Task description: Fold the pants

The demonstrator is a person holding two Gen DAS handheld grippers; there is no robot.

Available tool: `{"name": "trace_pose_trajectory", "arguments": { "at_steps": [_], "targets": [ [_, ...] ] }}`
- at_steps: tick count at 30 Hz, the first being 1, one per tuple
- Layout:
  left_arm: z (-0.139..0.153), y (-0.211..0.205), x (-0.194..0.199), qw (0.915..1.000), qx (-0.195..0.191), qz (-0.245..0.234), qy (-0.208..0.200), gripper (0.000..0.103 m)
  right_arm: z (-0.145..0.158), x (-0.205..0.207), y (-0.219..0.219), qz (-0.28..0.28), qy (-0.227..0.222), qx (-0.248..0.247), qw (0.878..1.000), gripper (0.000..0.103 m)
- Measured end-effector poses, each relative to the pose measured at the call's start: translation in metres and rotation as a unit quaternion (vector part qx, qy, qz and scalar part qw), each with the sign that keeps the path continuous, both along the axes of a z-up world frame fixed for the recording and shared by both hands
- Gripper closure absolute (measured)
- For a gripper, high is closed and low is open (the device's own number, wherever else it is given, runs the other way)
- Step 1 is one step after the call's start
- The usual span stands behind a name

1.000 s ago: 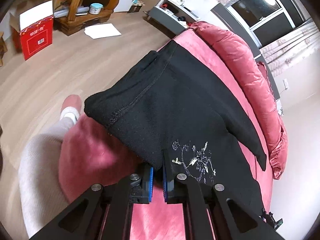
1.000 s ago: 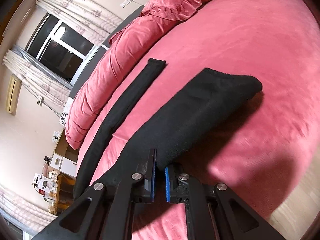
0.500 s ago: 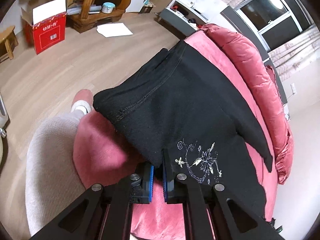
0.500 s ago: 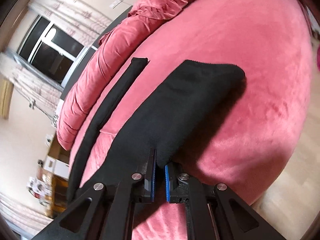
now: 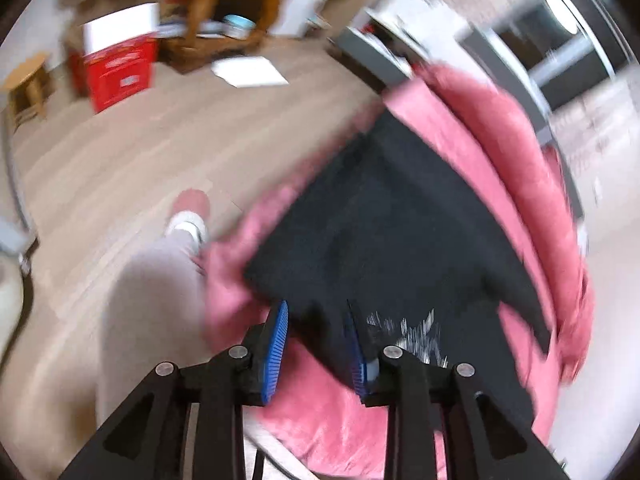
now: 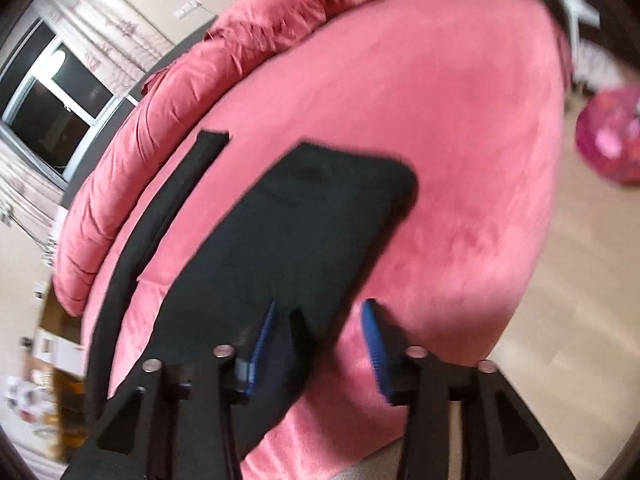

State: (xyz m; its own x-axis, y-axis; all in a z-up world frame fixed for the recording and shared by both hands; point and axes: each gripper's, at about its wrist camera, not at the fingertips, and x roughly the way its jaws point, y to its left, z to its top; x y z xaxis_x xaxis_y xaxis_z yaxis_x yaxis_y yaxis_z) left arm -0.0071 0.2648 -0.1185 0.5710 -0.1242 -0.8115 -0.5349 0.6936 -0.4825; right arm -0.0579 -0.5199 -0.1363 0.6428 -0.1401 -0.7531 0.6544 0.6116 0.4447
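Note:
Black pants (image 5: 384, 232) lie spread on the pink round bed (image 5: 320, 412), with a silver embroidered pattern (image 5: 412, 332) near the waist. My left gripper (image 5: 316, 344) is open, its blue pads on either side of the waist edge. In the right wrist view the near pant leg (image 6: 304, 232) lies flat with its cuff far from me, and the other leg (image 6: 160, 216) runs along the bed's left. My right gripper (image 6: 320, 340) is open around the near edge of that leg. Both views are motion-blurred.
A pink bolster cushion (image 6: 224, 68) rings the bed's far side. A person's leg in light trousers (image 5: 152, 300) stands beside the bed on the wood floor. A red box (image 5: 120, 68), wooden furniture (image 5: 224, 8) and a paper sheet (image 5: 248, 72) sit beyond. A pink bag (image 6: 612, 140) lies on the floor.
Both grippers were shut on the pants and have opened, letting the fabric drop onto the bed. Both cameras are now moving, blurring the views.

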Motion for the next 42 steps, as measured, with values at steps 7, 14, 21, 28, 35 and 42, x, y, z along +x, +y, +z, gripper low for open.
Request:
{"name": "trace_pose_trajectory", "arguments": {
  "at_steps": [7,14,21,28,35,42],
  "targets": [
    [0.024,0.057,-0.014,0.991,0.002,0.125,-0.048,0.039,0.048,0.033,0.058,0.07,-0.01,-0.136,0.988,0.049],
    [0.022,0.038,0.075,0.9985,0.027,0.019,-0.044,0.034,0.031,0.103,0.159,0.248,-0.011,-0.132,0.96,0.043],
    [0.01,0.009,0.199,0.9933,0.043,-0.106,-0.016,0.032,-0.002,0.147,0.243,0.372,0.001,-0.145,0.917,0.043],
    [-0.014,0.007,0.288,0.9871,0.072,-0.143,0.004,0.03,-0.019,0.16,0.275,0.402,0.0,-0.213,0.89,0.043],
    [-0.043,0.015,0.356,0.9876,0.055,-0.146,0.018,0.03,-0.032,0.159,0.274,0.401,-0.015,-0.196,0.895,0.035],
    [-0.068,0.018,0.385,0.9907,0.029,-0.133,-0.001,0.033,-0.035,0.16,0.277,0.41,-0.015,-0.188,0.892,0.028]
  ]
}}
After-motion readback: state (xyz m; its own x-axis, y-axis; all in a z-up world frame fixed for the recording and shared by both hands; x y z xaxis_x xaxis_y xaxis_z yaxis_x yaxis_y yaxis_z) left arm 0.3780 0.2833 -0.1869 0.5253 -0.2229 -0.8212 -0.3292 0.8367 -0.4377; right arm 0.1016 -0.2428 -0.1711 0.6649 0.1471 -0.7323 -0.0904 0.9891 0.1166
